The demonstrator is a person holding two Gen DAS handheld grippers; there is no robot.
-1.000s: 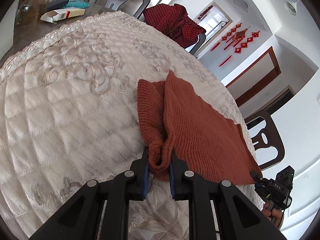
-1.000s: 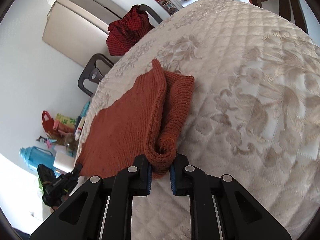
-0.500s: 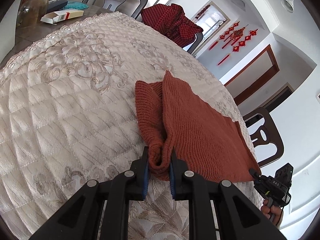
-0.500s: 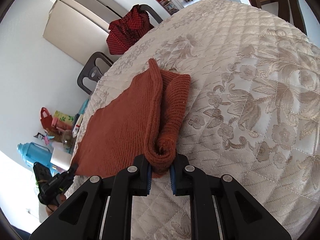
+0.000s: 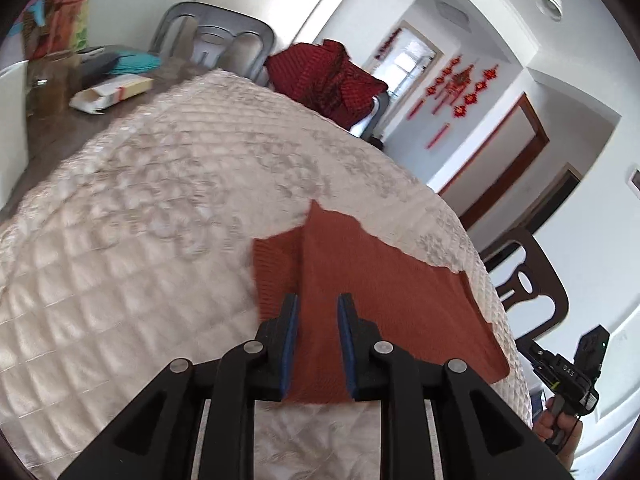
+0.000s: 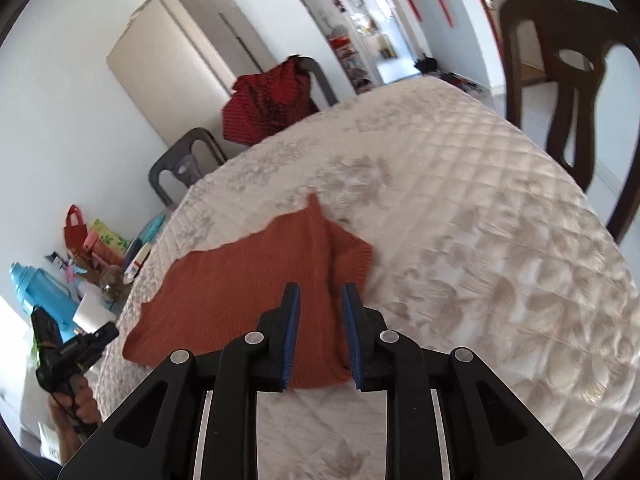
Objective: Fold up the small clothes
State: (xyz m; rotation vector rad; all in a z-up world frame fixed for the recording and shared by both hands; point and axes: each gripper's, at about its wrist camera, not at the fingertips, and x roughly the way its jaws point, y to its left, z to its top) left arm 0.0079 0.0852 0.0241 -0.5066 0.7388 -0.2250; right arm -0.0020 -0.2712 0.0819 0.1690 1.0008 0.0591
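Surface: cream quilted floral table cover (image 5: 132, 216) is carrying the rust-red knitted garment (image 5: 384, 300), folded, near its edge.
Room: white walls; dark wooden chair (image 6: 568, 80) is standing beside the table.
Left gripper (image 5: 318, 312): hanging parted, gripping nothing.
Right gripper (image 6: 320, 308): hanging parted, gripping nothing.

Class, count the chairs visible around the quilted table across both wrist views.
3: a grey plastic chair at the far end, a chair draped with red checked cloth beside it, and a dark brown wooden chair on another side. Others may be hidden.

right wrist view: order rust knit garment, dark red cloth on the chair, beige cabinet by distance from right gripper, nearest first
1. Rust knit garment: on the quilted cover, right at the right gripper, between its open fingers.
2. Dark red cloth: draped on a chair past the table's far edge.
3. Beige cabinet: against the back wall, upper left.
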